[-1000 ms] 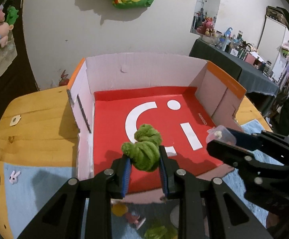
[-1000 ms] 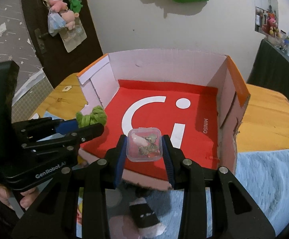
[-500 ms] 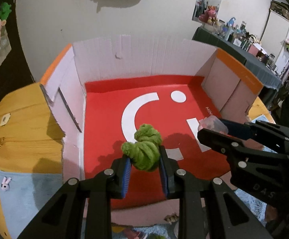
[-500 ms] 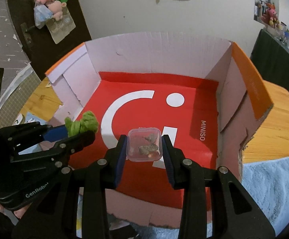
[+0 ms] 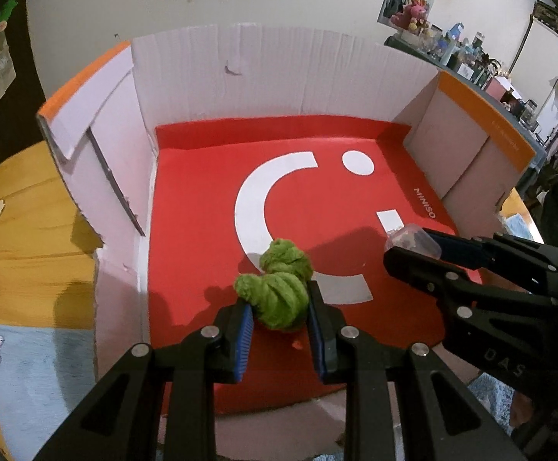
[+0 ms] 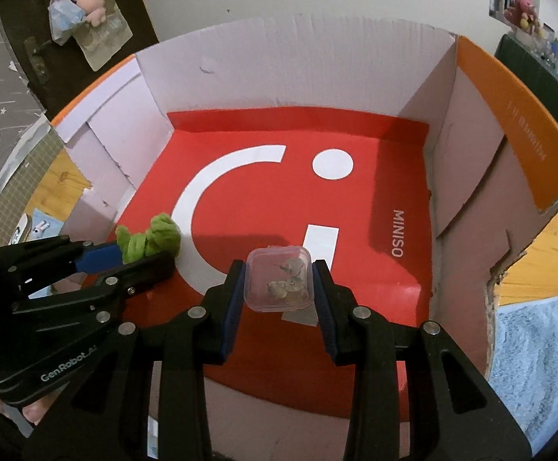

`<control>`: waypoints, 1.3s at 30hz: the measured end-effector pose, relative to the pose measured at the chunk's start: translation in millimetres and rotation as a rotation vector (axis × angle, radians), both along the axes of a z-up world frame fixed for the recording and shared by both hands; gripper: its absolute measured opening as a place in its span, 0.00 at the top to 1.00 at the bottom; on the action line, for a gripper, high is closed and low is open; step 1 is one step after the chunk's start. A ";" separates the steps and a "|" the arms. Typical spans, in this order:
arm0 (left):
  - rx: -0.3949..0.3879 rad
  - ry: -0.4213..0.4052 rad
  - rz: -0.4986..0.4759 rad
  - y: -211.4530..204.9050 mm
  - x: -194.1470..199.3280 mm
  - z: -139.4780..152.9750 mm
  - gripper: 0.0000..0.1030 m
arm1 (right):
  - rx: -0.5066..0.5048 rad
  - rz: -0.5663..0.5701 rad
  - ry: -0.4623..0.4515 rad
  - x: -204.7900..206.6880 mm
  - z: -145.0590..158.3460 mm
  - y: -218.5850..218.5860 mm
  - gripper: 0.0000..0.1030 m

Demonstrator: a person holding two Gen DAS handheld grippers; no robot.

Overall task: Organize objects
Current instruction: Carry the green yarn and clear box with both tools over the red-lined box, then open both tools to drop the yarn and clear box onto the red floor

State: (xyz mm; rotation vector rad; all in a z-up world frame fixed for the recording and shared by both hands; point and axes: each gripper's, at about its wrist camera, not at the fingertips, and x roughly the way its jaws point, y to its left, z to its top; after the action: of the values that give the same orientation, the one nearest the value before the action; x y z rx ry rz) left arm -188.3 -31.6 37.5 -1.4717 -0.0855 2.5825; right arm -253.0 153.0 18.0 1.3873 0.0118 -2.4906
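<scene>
- Over the last second I carried both loads forward and down: where the box (image 5: 263, 88) first sat ahead of me with its near edge under my fingertips, its red floor now fills both views and I am inside its walls.
- My left gripper (image 5: 279, 307) has kept the same pinch throughout, jaws narrow and pressed into the green plush toy (image 5: 279, 288) from both sides. Nothing has slipped.
- My right gripper (image 6: 279, 284) is likewise clamped on the small clear case (image 6: 279, 280), pads flat against its two side walls, no wider than before.
- I judge this as the end of the carry: both things hang over the near half of the box floor, the toy towards the left wall and the case nearer the middle, so lowering and letting go is what remains.
- Whether either thing already touches the floor I cannot tell; the toy's shadow lies close beneath it.
- The toy is a knotted, twisted bundle of fuzzy green, soft enough that my pads sink into it. It should drop without rolling.
- The case is a square see-through plastic box with rounded corners and a few small grey-brown pieces loose inside, too small for me to name.
- The box is white-walled card with orange-topped side flaps, standing on a wooden desk (image 5: 21, 238) with a pale blue cloth (image 6: 540, 345) beside its near right corner.
</scene>
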 end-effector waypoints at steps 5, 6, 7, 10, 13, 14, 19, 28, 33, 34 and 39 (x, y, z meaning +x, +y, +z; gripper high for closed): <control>-0.002 -0.002 -0.003 0.0 -0.9 -0.8 0.74 | 0.027 -0.005 -0.001 0.6 -0.3 1.0 0.68; -0.002 -0.002 -0.003 -0.1 -0.6 -0.8 0.74 | 0.028 -0.007 -0.003 -0.1 -1.0 1.4 0.68; -0.002 -0.002 -0.003 -0.2 -0.4 -0.8 0.74 | 0.026 -0.010 -0.007 0.2 -1.4 2.2 0.68; 0.004 -0.001 0.000 -0.9 -0.3 -1.2 0.74 | 0.027 -0.018 -0.020 0.8 -3.0 4.5 0.68; 0.012 0.000 0.001 -1.3 -0.8 -2.3 0.74 | 0.029 -0.019 -0.022 2.4 -2.8 5.7 0.68; 0.012 0.000 0.001 -1.7 -0.5 -2.2 0.74 | 0.027 -0.019 -0.022 2.7 -2.6 6.3 0.68; 0.007 0.002 0.000 -0.7 -0.5 -2.6 0.74 | 0.024 -0.023 -0.023 2.3 -3.6 5.7 0.67; 0.004 0.004 -0.001 -0.4 -0.9 -2.5 0.74 | 0.013 -0.031 -0.022 0.7 -5.4 6.1 0.67; 0.006 0.004 -0.001 0.0 -1.0 -2.3 0.72 | 0.011 -0.033 -0.022 1.5 -5.0 6.8 0.67; 0.006 0.005 -0.002 0.1 -1.0 -2.2 0.72 | 0.010 -0.033 -0.022 2.0 -4.1 7.3 0.67; 0.000 0.006 -0.003 -0.5 -1.2 -0.8 0.72 | 0.003 -0.031 -0.020 2.9 -2.4 7.3 0.64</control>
State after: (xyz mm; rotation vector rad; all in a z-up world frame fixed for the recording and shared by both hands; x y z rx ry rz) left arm -189.5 -32.1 36.7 -1.4635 -0.0825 2.5846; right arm -250.1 160.3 15.6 1.4242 -0.0107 -2.5019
